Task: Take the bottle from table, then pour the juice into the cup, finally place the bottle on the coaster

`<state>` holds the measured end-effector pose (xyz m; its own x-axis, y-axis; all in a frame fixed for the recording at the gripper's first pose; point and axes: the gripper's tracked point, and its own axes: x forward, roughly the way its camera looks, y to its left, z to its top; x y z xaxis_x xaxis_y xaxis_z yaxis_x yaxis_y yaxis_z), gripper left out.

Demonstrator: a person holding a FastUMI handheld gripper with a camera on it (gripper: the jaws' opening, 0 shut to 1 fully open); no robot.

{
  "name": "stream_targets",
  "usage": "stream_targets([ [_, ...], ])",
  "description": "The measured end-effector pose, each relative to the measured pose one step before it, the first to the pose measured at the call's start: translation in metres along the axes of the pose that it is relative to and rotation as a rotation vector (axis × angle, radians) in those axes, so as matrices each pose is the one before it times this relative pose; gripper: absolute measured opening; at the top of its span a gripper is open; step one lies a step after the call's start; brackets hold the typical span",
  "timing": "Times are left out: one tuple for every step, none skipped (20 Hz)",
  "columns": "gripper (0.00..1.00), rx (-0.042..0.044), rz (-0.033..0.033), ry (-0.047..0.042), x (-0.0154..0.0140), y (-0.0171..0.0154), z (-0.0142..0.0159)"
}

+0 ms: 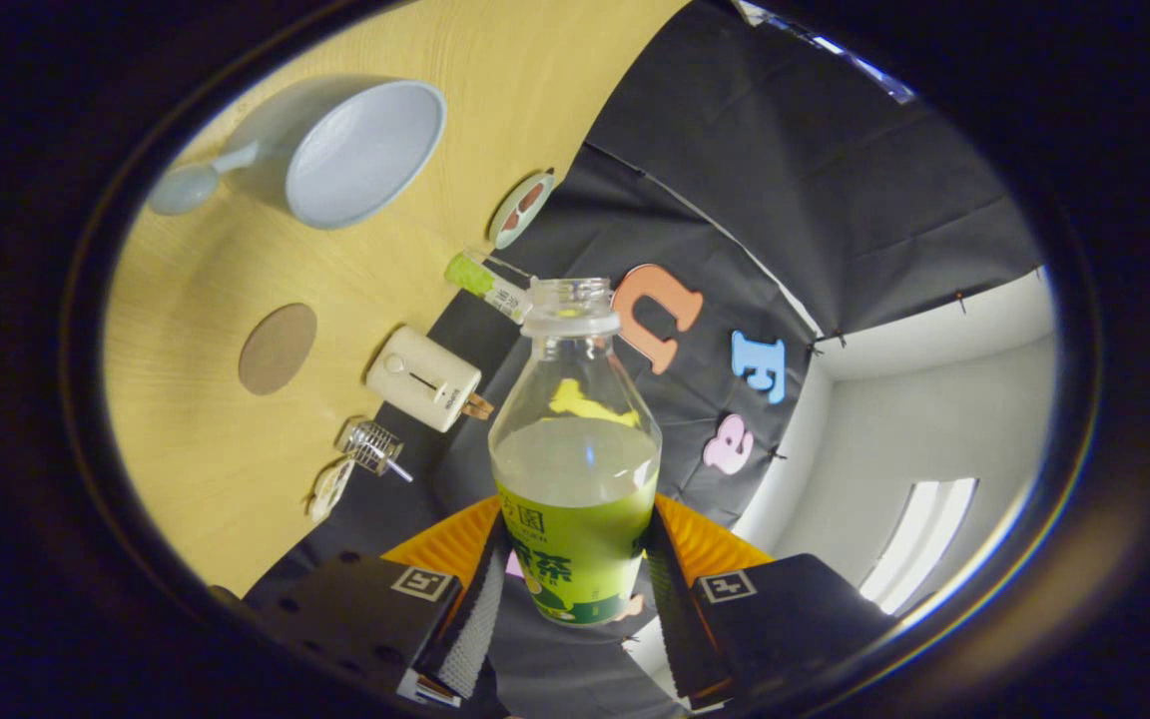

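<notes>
The claw [575, 589] is seen at the bottom middle of the frame, and it is rolled over so that the desk [206, 469] looks tipped up along the left side. One bottle [575, 469] is pinched between the two fingers [480, 609], which are pressed on its green label from both sides. The bottle is lifted off the desk and is held in the middle of the frame, with its open neck pointing up the frame. It is partly filled with pale green juice, and no cap is seen on it.

One pale blue cup [360, 150] is seen at the upper left, lying well beyond the fingers, with its handle toward the left. One round brown coaster [278, 348] is seen on the desk below the cup, well apart from the bottle. One cream box [423, 379] is found to the right of the coaster. One small wire thing [373, 449] is seen just below that box. One round flat thing [522, 208] is placed at the desk's far rim, and one small green tube [485, 282] is seen near the bottle's neck.
</notes>
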<state>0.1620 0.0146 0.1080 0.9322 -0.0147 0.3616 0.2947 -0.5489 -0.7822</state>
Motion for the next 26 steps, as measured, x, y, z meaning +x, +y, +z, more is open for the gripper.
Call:
stream_targets([
  [0.75, 0.02048, 0.01207, 0.00845, -0.00046, 0.00269, -0.00167],
  [0.75, 0.02097, 0.01483, 0.00726, -0.00006, 0.00350, -0.00145],
  [0.75, 0.01818, 0.01185, 0.00663, -0.00122, 0.00286, -0.00084],
  [0.75, 0.01846, 0.00967, 0.00579, -0.00005, 0.00253, -0.00136],
  [0.75, 0.02270, 0.01719, 0.00692, -0.00156, 0.00371, -0.00074],
  [0.75, 0.03280, 0.02232, 0.01178, -0.00138, 0.00612, -0.00302],
  [0.75, 0.04610, 0.02684, 0.00903, -0.00229, 0.00540, -0.00117],
  [0.75, 0.05291, 0.02967, 0.01150, -0.00034, 0.00684, -0.00149],
  [0.75, 0.05376, 0.03170, 0.01538, -0.00157, 0.00624, -0.00246],
  [0.75, 0.05185, 0.02724, 0.01266, -0.00111, 0.00573, -0.00190],
  [0.75, 0.04891, 0.02155, 0.00953, -0.00118, 0.00386, -0.00117],
  [0.75, 0.05148, 0.01937, 0.00925, -0.00062, 0.00289, -0.00141],
  [0.75, 0.05824, 0.01860, 0.00600, -0.00149, 0.00243, -0.00167],
  [0.75, 0.05997, 0.02037, 0.00709, -0.00055, 0.00331, -0.00212],
  [0.75, 0.05660, 0.02211, 0.00605, -0.00148, 0.00294, -0.00098],
  [0.75, 0.05281, 0.01866, 0.00440, -0.00071, 0.00125, -0.00161],
  [0.75, 0.04797, 0.01760, 0.00789, -0.00102, 0.00040, -0.00238],
  [0.75, 0.05006, 0.01724, 0.00624, -0.00166, -0.00020, -0.00216],
  [0.75, 0.05336, 0.01864, 0.00470, 0.00057, -0.00043, -0.00191],
  [0.75, 0.06000, 0.01847, 0.00630, 0.00292, -0.00229, -0.00207],
  [0.75, 0.07185, 0.02224, 0.00331, -0.00026, -0.00023, -0.00096],
  [0.75, 0.07913, 0.02417, 0.00510, -0.00010, -0.00066, -0.00199],
  [0.75, 0.08626, 0.02598, 0.00058, -0.00130, -0.00002, 0.00002],
  [0.75, 0.08909, 0.02439, 0.00106, -0.00083, -0.00160, -0.00008],
  [0.75, 0.08842, 0.02656, 0.00391, -0.00007, -0.00113, 0.00029],
  [0.75, 0.09054, 0.02781, 0.00282, 0.00216, -0.00122, 0.00004],
])
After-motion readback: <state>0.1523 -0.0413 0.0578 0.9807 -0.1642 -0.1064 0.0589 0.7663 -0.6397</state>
